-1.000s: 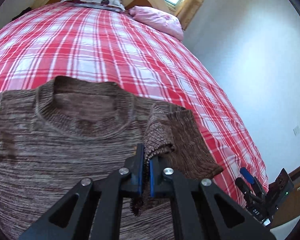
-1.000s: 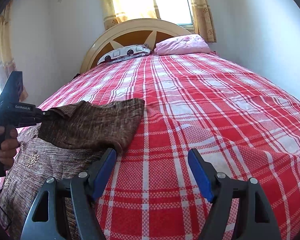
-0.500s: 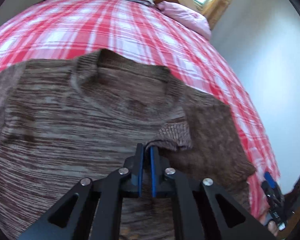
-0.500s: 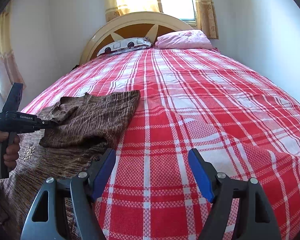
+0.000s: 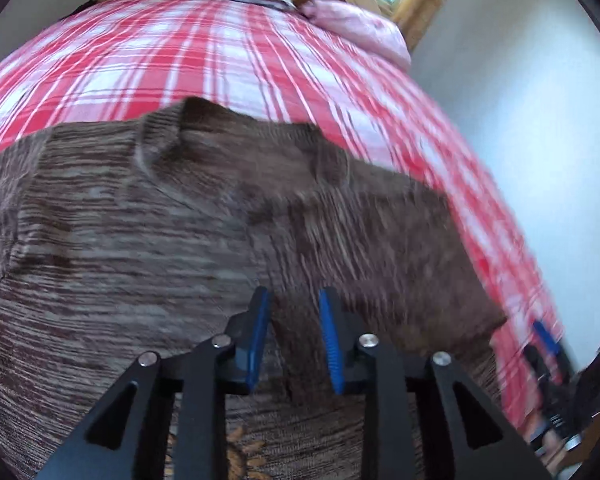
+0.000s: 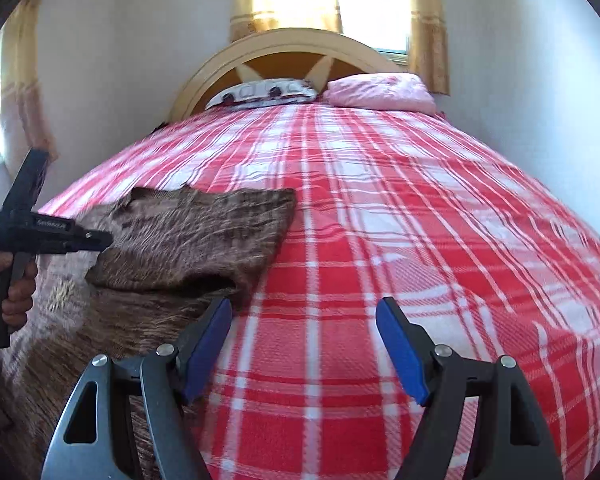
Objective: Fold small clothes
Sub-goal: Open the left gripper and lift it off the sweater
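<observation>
Altogether one brown sweater (image 5: 148,248), two pillows; left tool (image 5: 294,312) opening over its sleeve, right tool (image 6: 304,312) apart, empty.

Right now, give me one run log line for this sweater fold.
stage: sleeve folded over brown sweater | left hand-held gripper: opening, releasing sleeve | right hand-held gripper: open, empty, over plaid bedspread

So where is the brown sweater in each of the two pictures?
Left wrist view: the brown sweater fills the lower and middle picture, its sleeve folded across under the opening left gripper.
Right wrist view: it lies at the lower left, beside the open right gripper.
Shared landmark: the pink pillow at the head of the bed.
</observation>
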Available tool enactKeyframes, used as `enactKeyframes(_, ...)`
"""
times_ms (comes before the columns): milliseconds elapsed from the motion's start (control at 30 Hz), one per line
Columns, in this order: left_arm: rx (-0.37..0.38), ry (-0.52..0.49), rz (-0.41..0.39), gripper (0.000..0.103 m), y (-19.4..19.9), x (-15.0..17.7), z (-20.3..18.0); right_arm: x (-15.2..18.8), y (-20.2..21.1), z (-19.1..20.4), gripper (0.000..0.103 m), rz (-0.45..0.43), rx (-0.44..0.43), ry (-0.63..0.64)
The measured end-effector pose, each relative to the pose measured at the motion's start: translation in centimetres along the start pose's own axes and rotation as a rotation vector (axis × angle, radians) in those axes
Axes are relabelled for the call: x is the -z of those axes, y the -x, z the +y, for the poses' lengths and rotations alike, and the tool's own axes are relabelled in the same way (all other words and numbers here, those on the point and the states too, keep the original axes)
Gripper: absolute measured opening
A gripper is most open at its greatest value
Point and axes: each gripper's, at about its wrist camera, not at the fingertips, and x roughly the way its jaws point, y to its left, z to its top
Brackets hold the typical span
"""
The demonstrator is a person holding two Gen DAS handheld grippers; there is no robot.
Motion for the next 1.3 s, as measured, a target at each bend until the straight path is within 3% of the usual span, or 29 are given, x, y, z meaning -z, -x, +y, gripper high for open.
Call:
enactKeyframes(100,-0.026,-0.083,-0.016,0.019,-0.2,0.5,-1.0,-0.9,-0.4,1.5,0.075,0.005,-0.028,0.057)
enactKeyframes(133,-0.008,-0.093,-0.008,0.008,-0.1,0.6,-1.0,-1.1,-0.5,2.0,0.075,-0.001,-0.029,0.068)
enactKeyframes(433,-0.005,-0.121,-0.045,0.008,1.5,0.9,-0.4,-3.6,-2.2,4.5,0.075,-0.027,-0.095,0.087)
enactKeyframes(533,-0.038,-0.117,-0.026,0.015,0.9,1.0,-0.7,-3.1,-3.6,5.2,0.075,0.029,-0.148,0.101)
enactKeyframes(600,-0.076,-0.112,-0.033,0.029,1.0,1.0,-0.7,-2.4,-5.0,5.7,0.075,0.128,-0.195,0.120)
enactKeyframes(633,-0.101,-0.115,-0.045,0.044,1.1,0.8,-0.8,-2.0,-5.4,6.0,0.075,0.162,-0.182,0.141)
enactKeyframes(667,-0.128,-0.117,-0.073,0.056,1.5,0.7,-0.8,-1.9,-5.2,6.0,0.075,0.160,-0.169,0.159)
enactKeyframes(700,-0.142,-0.123,-0.104,0.059,1.9,0.6,-0.9,-1.9,-4.9,6.0,0.075,0.152,-0.165,0.167)
enactKeyframes(833,-0.215,-0.165,-0.082,0.062,1.1,0.4,-1.0,-2.6,-3.1,6.1,0.075,0.040,-0.195,0.174)
enactKeyframes(867,-0.226,-0.166,-0.066,0.062,0.7,0.5,-0.9,-2.6,-3.3,6.3,0.075,0.046,-0.191,0.188)
enactKeyframes(933,-0.253,-0.167,-0.032,0.063,-0.1,0.7,-0.6,-2.0,-5.0,6.7,0.075,0.145,-0.217,0.203)
enactKeyframes(1000,-0.260,-0.161,-0.046,0.066,0.2,1.1,-0.2,-1.4,-6.2,6.7,0.075,0.231,-0.245,0.194)
enactKeyframes(1133,-0.250,-0.161,-0.058,0.068,0.6,1.9,0.1,-1.3,-5.1,7.5,0.075,0.232,-0.224,0.261)
enactKeyframes(1233,-0.250,-0.167,-0.073,0.071,0.9,2.4,0.2,-1.6,-4.1,7.6,0.075,0.133,-0.210,0.259)
enactKeyframes(1300,-0.243,-0.162,-0.077,0.073,1.0,2.5,0.4,-1.3,-5.3,7.6,0.075,0.191,-0.219,0.254)
